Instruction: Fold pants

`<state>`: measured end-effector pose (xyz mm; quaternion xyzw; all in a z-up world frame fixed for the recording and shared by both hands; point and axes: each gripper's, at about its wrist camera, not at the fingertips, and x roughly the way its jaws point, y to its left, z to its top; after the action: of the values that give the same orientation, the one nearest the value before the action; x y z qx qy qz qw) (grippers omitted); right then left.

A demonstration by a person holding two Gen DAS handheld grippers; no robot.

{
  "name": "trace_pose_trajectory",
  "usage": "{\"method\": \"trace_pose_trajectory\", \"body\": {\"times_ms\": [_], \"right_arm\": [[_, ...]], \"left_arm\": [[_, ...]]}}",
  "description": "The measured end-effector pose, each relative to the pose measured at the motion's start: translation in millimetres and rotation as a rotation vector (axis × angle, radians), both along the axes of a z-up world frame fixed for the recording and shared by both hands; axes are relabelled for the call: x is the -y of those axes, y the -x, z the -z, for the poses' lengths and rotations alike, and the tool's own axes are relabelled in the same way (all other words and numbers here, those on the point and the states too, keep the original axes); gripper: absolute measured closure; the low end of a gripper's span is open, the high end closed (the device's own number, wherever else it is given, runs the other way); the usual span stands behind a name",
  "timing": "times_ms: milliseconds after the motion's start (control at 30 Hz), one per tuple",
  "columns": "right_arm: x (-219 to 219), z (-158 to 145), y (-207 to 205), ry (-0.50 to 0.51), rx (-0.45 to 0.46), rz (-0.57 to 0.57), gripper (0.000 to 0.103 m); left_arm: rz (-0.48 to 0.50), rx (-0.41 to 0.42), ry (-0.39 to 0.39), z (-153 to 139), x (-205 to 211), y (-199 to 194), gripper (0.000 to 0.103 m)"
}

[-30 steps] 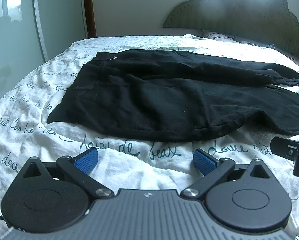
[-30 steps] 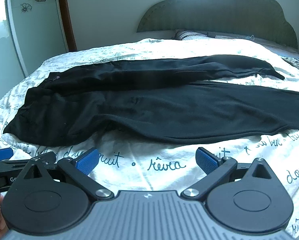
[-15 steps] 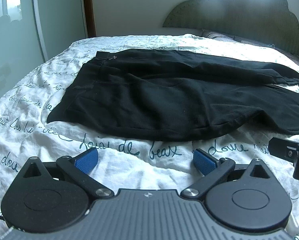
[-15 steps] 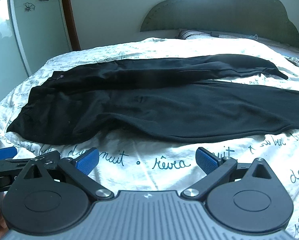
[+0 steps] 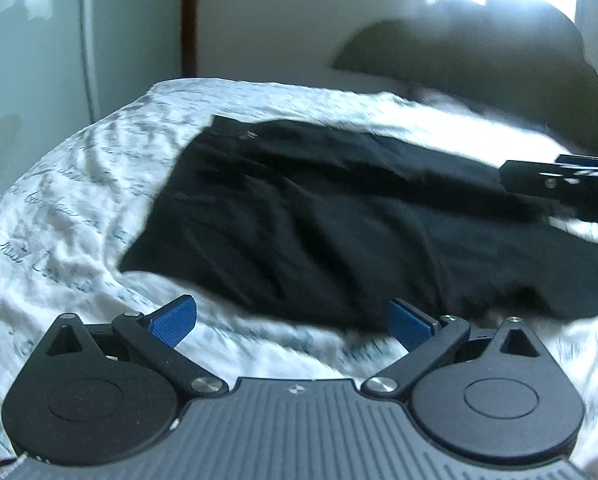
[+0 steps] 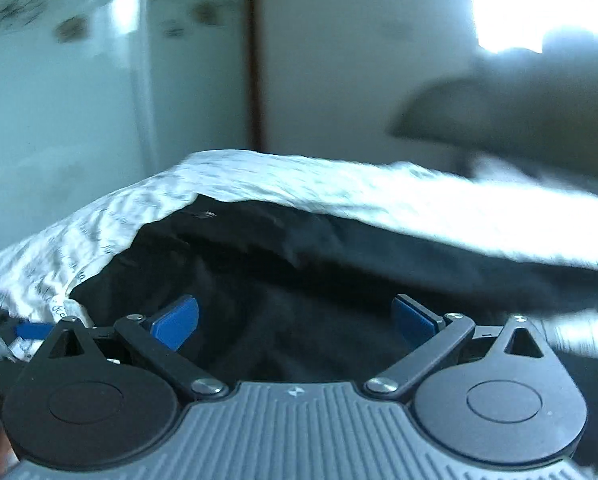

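Black pants (image 5: 339,220) lie spread on the bed, waist to the left, legs running off to the right. My left gripper (image 5: 293,322) is open and empty, just short of the pants' near hem. My right gripper (image 6: 295,320) is open and empty, low over the waist part of the pants (image 6: 299,280). The right gripper also shows in the left wrist view (image 5: 563,186), above the legs at the right. A blue pad of the left gripper (image 6: 31,330) shows at the left edge of the right wrist view. Both views are motion-blurred.
The bed has a white sheet with blue script (image 5: 59,220). A dark scalloped headboard (image 5: 479,52) stands at the back right. A glass wardrobe door (image 5: 39,60) and a brown door frame (image 5: 190,16) are at the left.
Both grippers have moved forward toward the pants. The right gripper moved farther and to the left, and now is over the waist area. Both stay open.
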<state>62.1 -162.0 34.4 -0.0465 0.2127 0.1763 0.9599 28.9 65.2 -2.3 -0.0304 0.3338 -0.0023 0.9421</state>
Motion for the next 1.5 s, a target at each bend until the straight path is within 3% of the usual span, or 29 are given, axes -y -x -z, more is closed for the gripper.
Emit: {"method": "trace_pose_trajectory", "body": {"times_ms": [100, 200, 367, 500, 667, 700, 733, 767, 833, 900, 1067, 1200, 1300, 1333, 1400, 1433, 1500], "right_arm": [[-6.5, -8.7, -47.4, 0.045, 0.038, -0.051, 0.000], [-6.6, -9.7, -116.1, 0.014, -0.046, -0.123, 0.000], [-25.1, 10.9, -226.4, 0.079, -0.150, -0.200, 0.001], [-39.6, 36.5, -291.4, 0.095, -0.228, -0.245, 0.019], [-52.8, 62.7, -348.7, 0.086, -0.359, -0.321, 0.020], [-53.9, 64.0, -352.3, 0.080, -0.365, -0.336, 0.020], [-54.0, 63.7, -352.2, 0.083, -0.365, -0.354, 0.026], [-54.1, 62.9, -349.6, 0.086, -0.355, -0.382, 0.037], [-55.3, 58.4, -334.7, 0.129, -0.300, -0.408, 0.080], [-59.4, 54.5, -308.6, 0.239, -0.188, -0.435, 0.093], [-78.4, 50.3, -225.8, 0.526, 0.093, -0.511, 0.095], [-78.3, 50.1, -172.3, 0.642, 0.248, -0.537, 0.095], [-75.1, 51.9, -155.7, 0.664, 0.290, -0.543, 0.095], [-74.5, 52.1, -154.2, 0.672, 0.298, -0.540, 0.095], [-76.0, 52.0, -154.6, 0.667, 0.294, -0.531, 0.095], [-76.6, 51.2, -154.9, 0.657, 0.288, -0.521, 0.095], [-78.8, 47.3, -154.4, 0.634, 0.278, -0.506, 0.095]], "left_arm": [[-0.045, 0.009, 0.037, -10.6, -19.5, -12.0, 0.001], [-0.039, 0.005, 0.066, -20.8, -37.3, -27.4, 0.000], [-0.055, 0.003, -0.010, -32.4, -55.8, -55.8, 0.001], [-0.078, 0.009, -0.035, -37.5, -70.7, -78.5, 0.000], [-0.108, -0.004, -0.038, -40.0, -81.1, -116.5, 0.001], [-0.108, -0.007, -0.034, -41.2, -81.6, -123.8, 0.001], [-0.105, 0.001, -0.025, -43.4, -81.6, -132.9, 0.001], [-0.098, 0.011, -0.015, -45.5, -81.9, -142.5, 0.000], [-0.094, 0.002, 0.026, -49.3, -82.4, -169.2, 0.001], [-0.088, -0.025, 0.107, -50.6, -84.9, -202.2, 0.000], [-0.109, -0.209, 0.419, -34.0, -98.6, -298.6, 0.000], [-0.149, -0.305, 0.519, -12.9, -101.2, -339.6, 0.002], [-0.194, -0.337, 0.606, 1.0, -106.5, -352.7, 0.005], [-0.193, -0.336, 0.636, 4.2, -108.2, -354.5, 0.010], [-0.208, -0.313, 0.663, 3.4, -111.3, -349.4, 0.051], [-0.192, -0.306, 0.665, 1.3, -111.5, -344.9, 0.089], [-0.179, -0.274, 0.670, -4.7, -112.6, -328.6, 0.098]]}}
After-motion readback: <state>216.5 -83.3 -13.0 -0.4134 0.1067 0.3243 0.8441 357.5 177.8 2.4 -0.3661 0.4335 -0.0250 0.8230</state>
